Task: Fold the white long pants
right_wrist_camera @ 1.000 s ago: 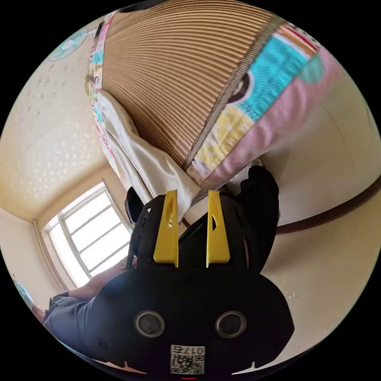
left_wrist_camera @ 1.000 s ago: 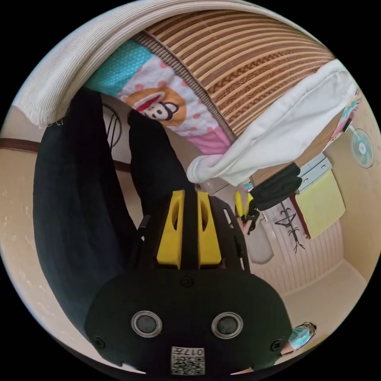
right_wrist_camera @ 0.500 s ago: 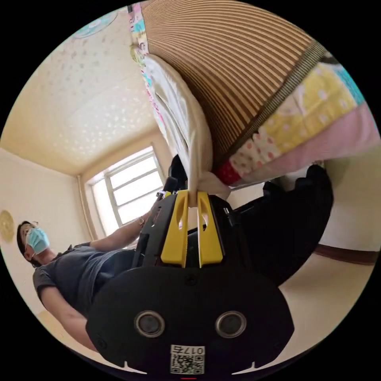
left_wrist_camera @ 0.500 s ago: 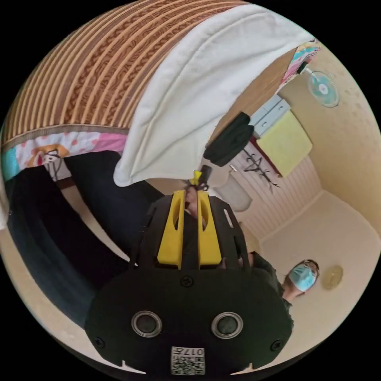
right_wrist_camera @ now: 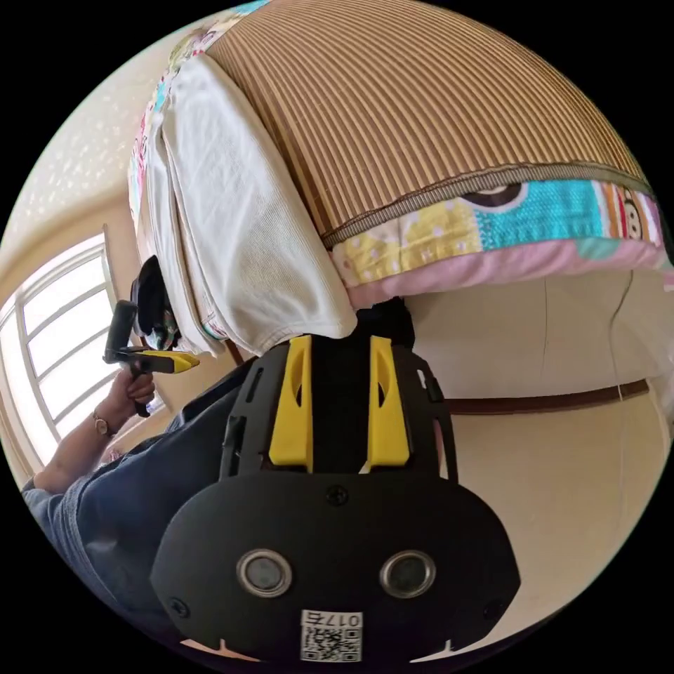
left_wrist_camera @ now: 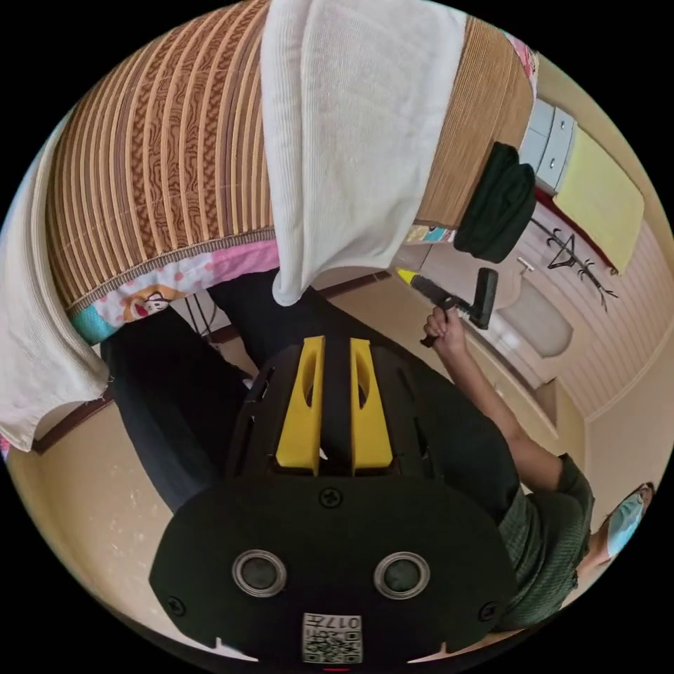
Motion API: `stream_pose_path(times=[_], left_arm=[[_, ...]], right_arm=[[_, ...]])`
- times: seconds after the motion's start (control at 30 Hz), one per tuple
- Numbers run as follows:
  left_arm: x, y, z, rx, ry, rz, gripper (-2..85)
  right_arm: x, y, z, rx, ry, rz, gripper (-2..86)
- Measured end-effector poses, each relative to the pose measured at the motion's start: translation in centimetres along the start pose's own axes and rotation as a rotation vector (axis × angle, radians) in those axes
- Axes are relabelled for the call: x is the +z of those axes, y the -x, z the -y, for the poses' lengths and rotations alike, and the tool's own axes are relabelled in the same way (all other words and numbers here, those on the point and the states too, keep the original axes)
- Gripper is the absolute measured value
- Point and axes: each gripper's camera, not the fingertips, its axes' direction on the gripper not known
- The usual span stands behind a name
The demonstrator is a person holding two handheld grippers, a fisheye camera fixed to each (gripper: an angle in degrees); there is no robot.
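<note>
Left hand-held gripper point(left_wrist_camera: 335, 351): its two yellow jaws stand apart with nothing between them, dark trouser cloth behind the gap; it also comes into the right gripper view point(right_wrist_camera: 184, 362), gripped by a hand point(right_wrist_camera: 133, 390), too small there to tell how its jaws stand

Right hand-held gripper point(right_wrist_camera: 340, 349): jaws spread, nothing held; its tips sit just short of the hanging corner of the white cloth; in the left gripper view it shows off to one side point(left_wrist_camera: 414, 281), gripped by a hand point(left_wrist_camera: 444, 330)

White long pants point(left_wrist_camera: 351, 133): lie draped over the bed, ahead of the left hand-held gripper's jaws, one end hanging past the mat's edge and ending close beyond the jaw tips; in the right gripper view point(right_wrist_camera: 239, 232) they show as a folded stack of layers, their lower corner just ahead of that gripper's tips, apart from both jaws

Bamboo mat point(left_wrist_camera: 175, 175): striped brown, spread on the bed beneath the pants

Quilt point(right_wrist_camera: 491, 232): patterned patchwork with a pink edge, beneath the mat

Second white cloth point(left_wrist_camera: 35, 337): ribbed, hanging off the mat's edge well to one side of the left hand-held gripper

Dark garment point(left_wrist_camera: 500, 203): a folded bundle on the mat's far edge, beyond the pants

Person: dark trousers point(left_wrist_camera: 182, 407) close behind both grippers, grey top point(left_wrist_camera: 554, 540) at the frame's edge

Window point(right_wrist_camera: 42, 351): bright, past the hand in the right gripper view
</note>
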Motion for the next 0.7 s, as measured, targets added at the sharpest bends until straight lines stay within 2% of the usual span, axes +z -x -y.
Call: stream_pose_path(times=[0.1,0.17,0.3,0.37,0.43,0.57,0.7], left_arm=[[2.8,0.2,0.7,-0.023,0.100,0.122,7.0],[4.0,0.4,0.5,-0.036,0.110,0.131,7.6],[5.4,0.4,-1.4,-0.042,0.023,0.012,8.0],[5.7,0.2,-2.3,-0.059,-0.026,-0.052,8.0],[5.6,-0.7,-3.4,-0.074,-0.103,-0.123,8.2],[4.8,-4.1,-4.0,-0.028,-0.211,-0.141,10.8],[3.4,-10.1,-3.4,0.059,-0.332,-0.063,15.4]], right_arm=[[2.0,-1.1,3.0,0.015,0.065,0.012,15.0],[3.2,-2.1,4.6,0.031,0.110,0.080,11.3],[3.5,-1.7,4.5,-0.013,0.129,0.061,5.2],[2.6,-0.1,2.5,-0.140,0.082,0.042,3.9],[1.6,1.4,0.7,-0.273,0.062,0.140,3.4],[-1.1,4.4,-2.0,-0.437,0.031,0.351,2.7],[-2.1,7.9,-2.0,-0.560,0.046,0.367,2.3]])
